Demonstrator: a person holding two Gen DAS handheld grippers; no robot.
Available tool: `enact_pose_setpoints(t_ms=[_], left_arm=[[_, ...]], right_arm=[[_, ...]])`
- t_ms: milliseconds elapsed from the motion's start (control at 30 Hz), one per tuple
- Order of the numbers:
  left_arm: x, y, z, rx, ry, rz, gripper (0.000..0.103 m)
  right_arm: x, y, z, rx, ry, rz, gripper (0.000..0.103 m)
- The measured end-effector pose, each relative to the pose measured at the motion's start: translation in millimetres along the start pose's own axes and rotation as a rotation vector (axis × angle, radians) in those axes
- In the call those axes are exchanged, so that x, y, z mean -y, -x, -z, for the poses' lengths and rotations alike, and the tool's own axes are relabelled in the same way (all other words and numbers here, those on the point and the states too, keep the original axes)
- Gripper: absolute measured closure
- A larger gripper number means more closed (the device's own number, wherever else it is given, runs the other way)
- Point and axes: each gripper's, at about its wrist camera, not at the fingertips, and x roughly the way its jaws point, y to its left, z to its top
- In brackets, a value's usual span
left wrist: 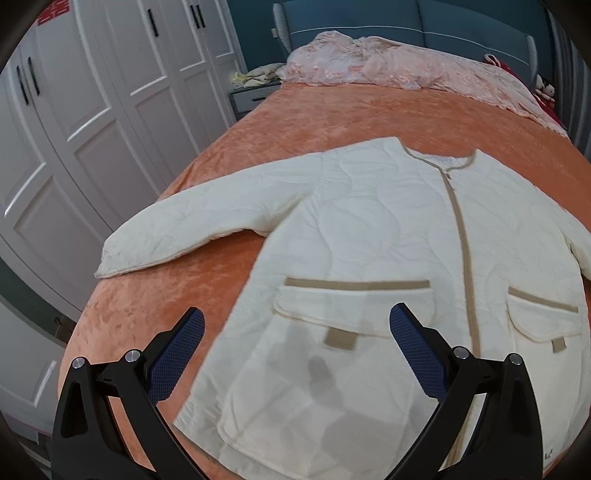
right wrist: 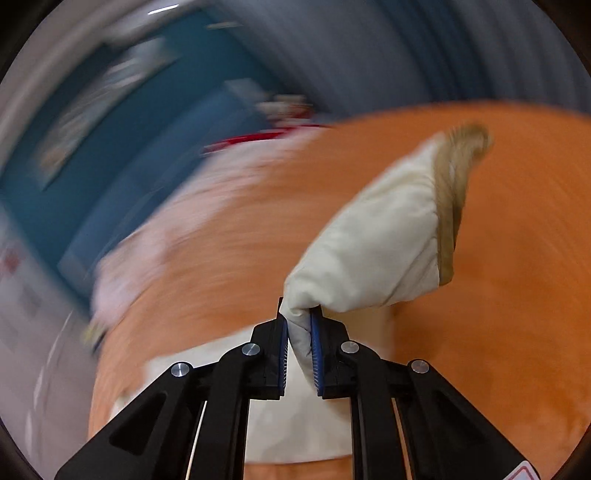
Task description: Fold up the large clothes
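Note:
A cream quilted jacket with tan zip trim and two flap pockets lies front up on the orange bedspread. Its left sleeve stretches out flat toward the bed's left edge. My left gripper is open and empty, hovering above the jacket's lower left front near the left pocket. My right gripper is shut on the jacket's other sleeve, holding it lifted off the bed, with the tan-lined cuff hanging open at the far end. The right wrist view is motion-blurred.
A pink crumpled blanket lies at the head of the bed against a teal headboard. White wardrobe doors stand along the left. A small bedside table sits between the wardrobe and the bed.

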Motion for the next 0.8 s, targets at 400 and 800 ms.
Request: enact_pose_setpoints(t_ms=[400,800], left_arm=[[-34,-20,-22,-0.019,0.113,0.121,0.005],[-11,-108,-36,-0.2,0.349,0.389,0.005]], right_arm=[[-294,-21,231,-0.39,0.65,-0.465,0.061],[-150,-32,174,-0.398,0.205,-0.212,0.043]])
